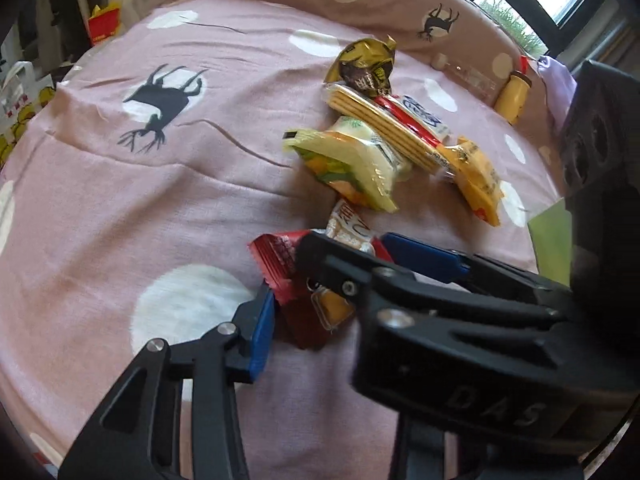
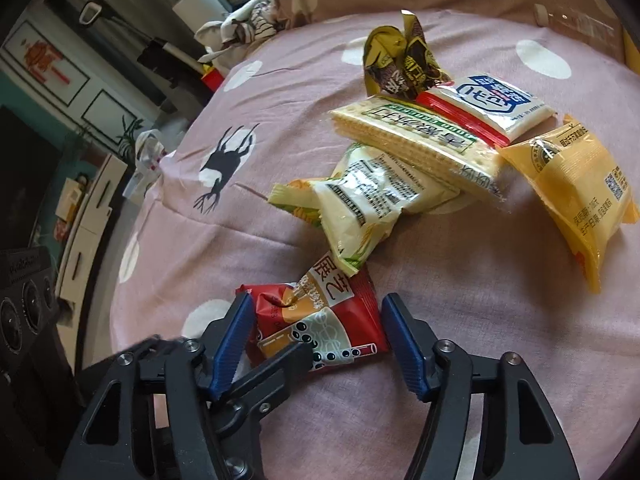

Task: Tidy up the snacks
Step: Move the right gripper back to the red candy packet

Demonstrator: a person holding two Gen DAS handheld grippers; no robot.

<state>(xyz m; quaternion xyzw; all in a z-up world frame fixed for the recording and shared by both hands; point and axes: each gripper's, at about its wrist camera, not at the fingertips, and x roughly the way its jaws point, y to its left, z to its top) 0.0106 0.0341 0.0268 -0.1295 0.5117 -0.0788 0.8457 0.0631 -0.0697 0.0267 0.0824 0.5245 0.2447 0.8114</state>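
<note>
**Two Claws Converge on One Red Packet**

On a pink bedsheet (image 2: 440,320) printed with white spots and dark deer, the red snack packet (image 2: 320,320) lies nearest the cameras, apart from the main heap of snacks and touched only by the tail of a pale green-and-white packet (image 2: 368,196). The right gripper (image 2: 316,308) straddles it: the left blue pad (image 2: 232,344) is pushed into the packet's crumpled edge and the right blue pad (image 2: 404,348) meets its opposite edge, so the claw pinches the packet across its width.

The left gripper (image 1: 320,320) crowds into the same spot. From its own camera, one blue pad (image 1: 260,332) touches the packet's near corner, but the body of the right gripper blocks the other finger (the right wrist view shows a black finger (image 2: 280,364) lying over the wrapper). Whether this claw is pinching the packet cannot be told.

Farther back, the heap holds a long wafer pack (image 2: 420,140) resting on the green-and-white packet, a white, blue and red packet (image 2: 500,108) on top of the wafers, a crumpled gold wrapper (image 2: 400,56) behind, and a yellow packet (image 2: 572,184) to the right. A yellow bottle (image 1: 514,98) stands by the spotted pillow (image 1: 380,4).
</note>
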